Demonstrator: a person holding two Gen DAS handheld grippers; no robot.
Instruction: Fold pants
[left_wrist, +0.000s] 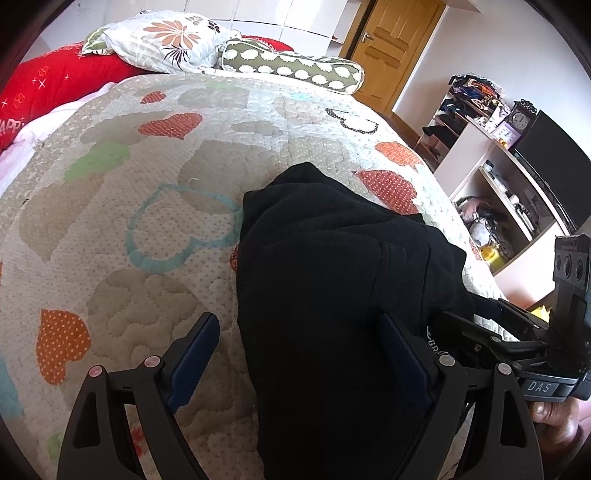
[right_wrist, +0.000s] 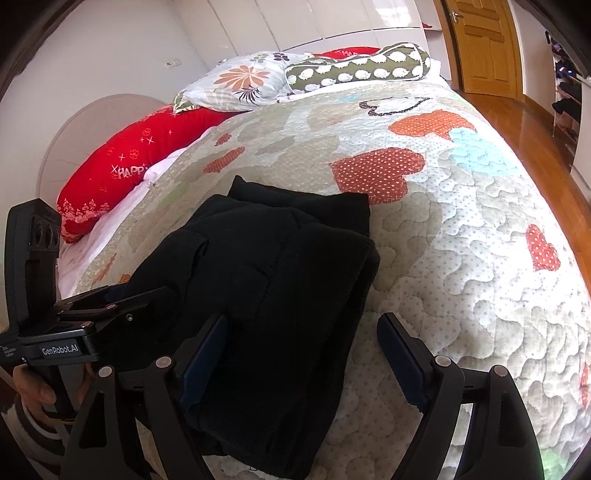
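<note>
On the quilted bed (right_wrist: 461, 258), folded black pants (right_wrist: 280, 277); both grippers' fingers spread wide.

Black pants (left_wrist: 332, 280) lay folded on the heart-patterned quilt (left_wrist: 147, 177), between the wide-apart fingers of the left gripper (left_wrist: 301, 354).
</note>
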